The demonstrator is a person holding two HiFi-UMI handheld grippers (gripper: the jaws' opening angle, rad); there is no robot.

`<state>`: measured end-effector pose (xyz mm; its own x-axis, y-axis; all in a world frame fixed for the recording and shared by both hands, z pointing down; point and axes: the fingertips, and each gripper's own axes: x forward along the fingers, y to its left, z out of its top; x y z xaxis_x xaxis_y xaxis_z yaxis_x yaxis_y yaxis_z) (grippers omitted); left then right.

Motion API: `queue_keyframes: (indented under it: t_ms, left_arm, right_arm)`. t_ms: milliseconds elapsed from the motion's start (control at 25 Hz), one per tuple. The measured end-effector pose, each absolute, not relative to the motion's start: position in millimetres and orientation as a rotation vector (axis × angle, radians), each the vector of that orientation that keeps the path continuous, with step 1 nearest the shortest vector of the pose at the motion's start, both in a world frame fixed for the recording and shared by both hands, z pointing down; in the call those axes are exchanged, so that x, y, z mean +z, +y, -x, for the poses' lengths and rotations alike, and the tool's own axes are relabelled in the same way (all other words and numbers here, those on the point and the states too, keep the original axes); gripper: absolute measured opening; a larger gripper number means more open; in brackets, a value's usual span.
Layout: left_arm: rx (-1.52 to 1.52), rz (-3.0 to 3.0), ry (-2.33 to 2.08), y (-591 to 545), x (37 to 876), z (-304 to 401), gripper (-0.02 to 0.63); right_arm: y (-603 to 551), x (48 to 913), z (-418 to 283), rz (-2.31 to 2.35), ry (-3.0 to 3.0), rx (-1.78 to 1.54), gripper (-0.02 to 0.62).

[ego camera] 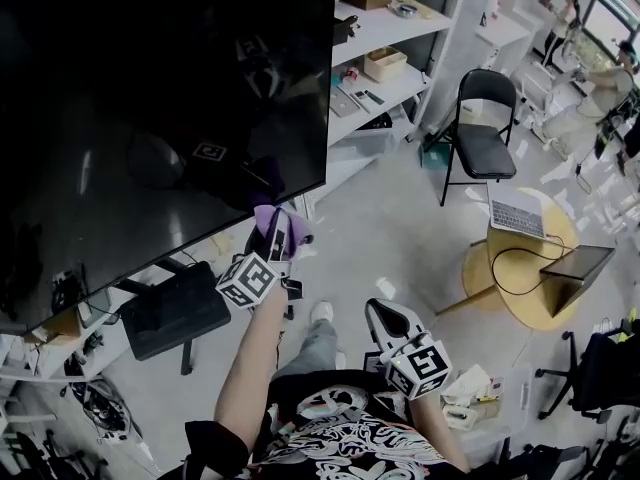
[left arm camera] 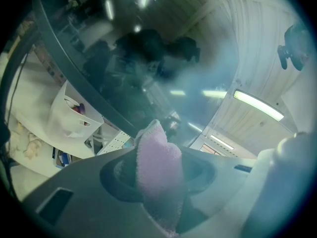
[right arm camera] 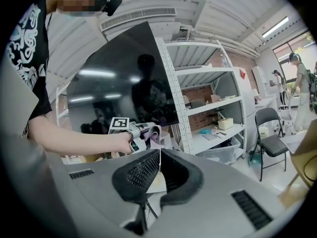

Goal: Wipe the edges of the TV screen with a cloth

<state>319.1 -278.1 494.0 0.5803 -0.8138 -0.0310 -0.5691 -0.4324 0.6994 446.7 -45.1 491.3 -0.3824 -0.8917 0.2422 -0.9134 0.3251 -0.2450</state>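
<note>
We see the pale purple fluffy cloth (ego camera: pixel 268 218) at the lower edge of the large black TV screen (ego camera: pixel 150 98), close to its lower right corner. In the head view the cloth seems to touch that edge. The left gripper (ego camera: pixel 272 230) has its jaws closed on the cloth. In the left gripper view the cloth (left arm camera: pixel 158 167) fills the space between the two jaws and stands out above them, towards the dark glass (left arm camera: pixel 148 58).

The right gripper (ego camera: pixel 380 310) is lower and nearer to the person's body, well apart from the screen. In the right gripper view its two black jaws are together and we see nothing between them. The same view looks past them to the left gripper (right arm camera: pixel 148 132) with the cloth under the screen.

To the right of the TV stands a white metal shelf rack (ego camera: pixel 390 58). Further right are a black folding chair (ego camera: pixel 483 128) and a round yellow table (ego camera: pixel 530 278) with a silver laptop (ego camera: pixel 517 213) on it.
</note>
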Motion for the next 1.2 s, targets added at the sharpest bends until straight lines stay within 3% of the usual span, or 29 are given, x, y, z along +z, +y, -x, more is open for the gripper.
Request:
queue_keyframes:
  t_ms: [1200]
  left_arm:
    - [-0.439, -2.182, -0.856, -290, 488, -400, 0.17]
  right_arm:
    - [-67, 494, -478, -1.828, -2.44, 0.553, 0.029]
